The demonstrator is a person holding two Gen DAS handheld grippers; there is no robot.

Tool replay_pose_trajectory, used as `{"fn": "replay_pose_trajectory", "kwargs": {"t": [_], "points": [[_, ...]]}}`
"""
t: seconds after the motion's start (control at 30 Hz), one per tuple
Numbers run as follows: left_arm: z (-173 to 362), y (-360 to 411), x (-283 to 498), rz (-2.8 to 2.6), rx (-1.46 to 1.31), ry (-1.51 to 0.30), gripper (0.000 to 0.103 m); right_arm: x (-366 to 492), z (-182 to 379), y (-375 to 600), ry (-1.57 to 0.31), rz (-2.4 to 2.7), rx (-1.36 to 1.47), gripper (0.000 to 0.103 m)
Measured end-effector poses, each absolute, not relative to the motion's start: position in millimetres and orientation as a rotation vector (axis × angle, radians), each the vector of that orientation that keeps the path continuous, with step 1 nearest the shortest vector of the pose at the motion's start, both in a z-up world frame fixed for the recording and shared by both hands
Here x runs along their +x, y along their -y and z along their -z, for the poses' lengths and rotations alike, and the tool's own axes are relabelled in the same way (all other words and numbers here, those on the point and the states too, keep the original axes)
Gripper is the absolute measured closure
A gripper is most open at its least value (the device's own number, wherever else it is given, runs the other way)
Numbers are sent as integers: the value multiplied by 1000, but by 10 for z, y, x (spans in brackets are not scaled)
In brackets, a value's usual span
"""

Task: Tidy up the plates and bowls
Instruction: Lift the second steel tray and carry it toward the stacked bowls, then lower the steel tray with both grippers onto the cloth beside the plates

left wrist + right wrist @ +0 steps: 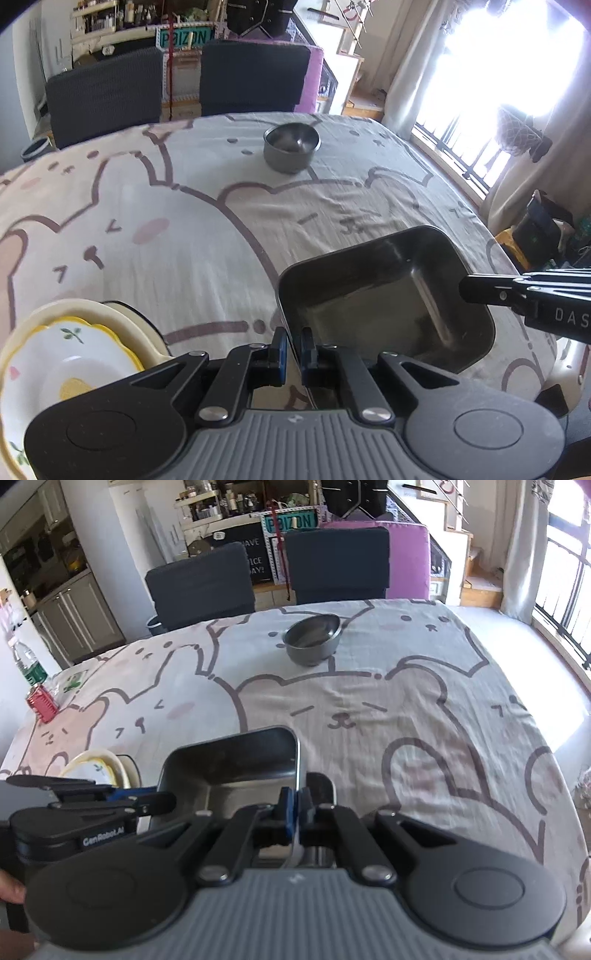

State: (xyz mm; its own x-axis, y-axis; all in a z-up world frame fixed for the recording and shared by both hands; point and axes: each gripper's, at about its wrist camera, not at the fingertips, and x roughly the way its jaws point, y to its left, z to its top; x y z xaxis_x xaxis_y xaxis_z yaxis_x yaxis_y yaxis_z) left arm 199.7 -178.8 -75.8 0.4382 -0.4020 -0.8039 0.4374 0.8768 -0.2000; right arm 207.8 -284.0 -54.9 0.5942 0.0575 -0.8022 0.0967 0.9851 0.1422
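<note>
Together, two tongs — left tongs (293, 347), right tongs (294, 814) — clamp one square tray (384, 295), one round bowl (291, 147) apart.

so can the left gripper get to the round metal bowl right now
Probably not yet: the left gripper is shut on the square metal tray, shared with the right gripper. The cloth before the round metal bowl looks bare.

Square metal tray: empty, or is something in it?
Empty. The square metal tray shows only bare dark floor and walls in both wrist views.

Left claw (293, 349) pinching square tray (384, 295) rim
</note>
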Motion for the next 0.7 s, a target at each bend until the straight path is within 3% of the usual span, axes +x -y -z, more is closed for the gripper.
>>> {"fn": "replay_pose_trajectory", "kwargs": {"t": [0.7], "points": [[994, 1992, 2080, 504, 107, -1053, 92, 2232, 747, 2845, -1006, 48, 135, 99]]}}
